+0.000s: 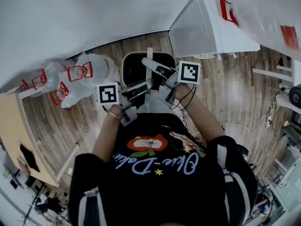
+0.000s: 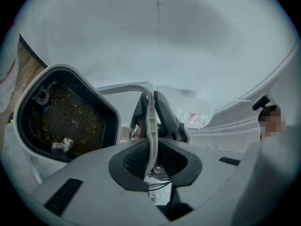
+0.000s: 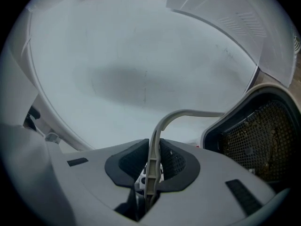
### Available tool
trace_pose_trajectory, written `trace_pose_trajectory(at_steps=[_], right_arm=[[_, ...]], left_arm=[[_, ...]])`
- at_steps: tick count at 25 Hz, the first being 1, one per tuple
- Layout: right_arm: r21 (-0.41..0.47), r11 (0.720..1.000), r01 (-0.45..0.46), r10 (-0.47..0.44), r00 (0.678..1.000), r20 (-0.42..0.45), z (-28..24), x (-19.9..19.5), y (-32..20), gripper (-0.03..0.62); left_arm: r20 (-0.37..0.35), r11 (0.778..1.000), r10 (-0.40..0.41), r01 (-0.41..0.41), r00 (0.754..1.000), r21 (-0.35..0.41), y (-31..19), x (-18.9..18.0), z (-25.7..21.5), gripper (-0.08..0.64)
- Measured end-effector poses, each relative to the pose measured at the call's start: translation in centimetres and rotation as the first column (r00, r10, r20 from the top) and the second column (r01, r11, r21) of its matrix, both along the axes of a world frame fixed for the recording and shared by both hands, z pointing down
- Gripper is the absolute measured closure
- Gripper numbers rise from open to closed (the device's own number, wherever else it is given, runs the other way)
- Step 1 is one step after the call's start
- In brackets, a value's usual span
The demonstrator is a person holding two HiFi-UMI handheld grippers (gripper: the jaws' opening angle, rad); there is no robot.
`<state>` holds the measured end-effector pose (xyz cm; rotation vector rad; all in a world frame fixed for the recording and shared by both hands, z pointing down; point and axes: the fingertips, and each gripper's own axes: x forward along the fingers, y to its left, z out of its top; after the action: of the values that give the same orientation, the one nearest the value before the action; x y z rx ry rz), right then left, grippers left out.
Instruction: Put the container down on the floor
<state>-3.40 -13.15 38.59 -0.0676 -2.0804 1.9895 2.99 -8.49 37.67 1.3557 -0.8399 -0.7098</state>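
The container [image 1: 126,66] is a white bin with a black mesh inside, held above the wooden floor [image 1: 235,93] in front of the person. Its thin white wire handle [image 2: 149,121] runs between the pads of my left gripper [image 2: 150,157], which is shut on it. My right gripper [image 3: 151,166] is shut on the same handle [image 3: 188,113] from the other side. The head view shows the left gripper [image 1: 136,91] and right gripper [image 1: 160,74] meeting over the bin's near rim. The mesh basket [image 2: 66,124] holds some debris. It shows to the right in the right gripper view [image 3: 256,135].
Several clear plastic bags with red print [image 1: 77,74] lie on the floor to the left of the bin. A white cabinet [image 1: 207,27] stands behind it to the right. A white wall [image 2: 155,41] is close ahead. Cables [image 1: 270,117] trail at the right.
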Motion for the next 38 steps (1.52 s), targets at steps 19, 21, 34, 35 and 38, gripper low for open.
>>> trace_pose_trajectory(at_steps=[19, 21, 34, 35, 38], right_arm=[[0.058, 0.996, 0.067, -0.061, 0.992, -0.109, 12.2, -3.6, -0.8, 0.534], [0.053, 0.996, 0.078, -0.071, 0.991, -0.115, 13.5, -3.7, -0.5, 0.534], [0.064, 0.995, 0.078, -0.066, 0.982, -0.179, 22.7, -4.1, -1.5, 0.534], [0.060, 0.995, 0.077, -0.065, 0.981, -0.183, 23.4, -4.2, -1.5, 0.534], [0.043, 0.996, 0.074, -0.064, 0.978, -0.197, 25.0, -4.4, -1.5, 0.534]], left_arm=[[0.033, 0.998, 0.067, -0.066, 0.997, -0.024, -0.3, -3.3, 12.6, 0.509], [0.037, 0.997, 0.071, -0.070, 0.997, -0.022, -0.1, -3.5, 13.9, 0.509], [0.101, 0.989, 0.145, -0.143, 0.984, -0.030, -0.8, -4.3, 22.7, 0.509], [0.104, 0.989, 0.144, -0.141, 0.984, -0.032, -0.9, -4.3, 23.4, 0.509], [0.108, 0.991, 0.133, -0.129, 0.985, -0.037, -1.1, -4.4, 25.1, 0.509]])
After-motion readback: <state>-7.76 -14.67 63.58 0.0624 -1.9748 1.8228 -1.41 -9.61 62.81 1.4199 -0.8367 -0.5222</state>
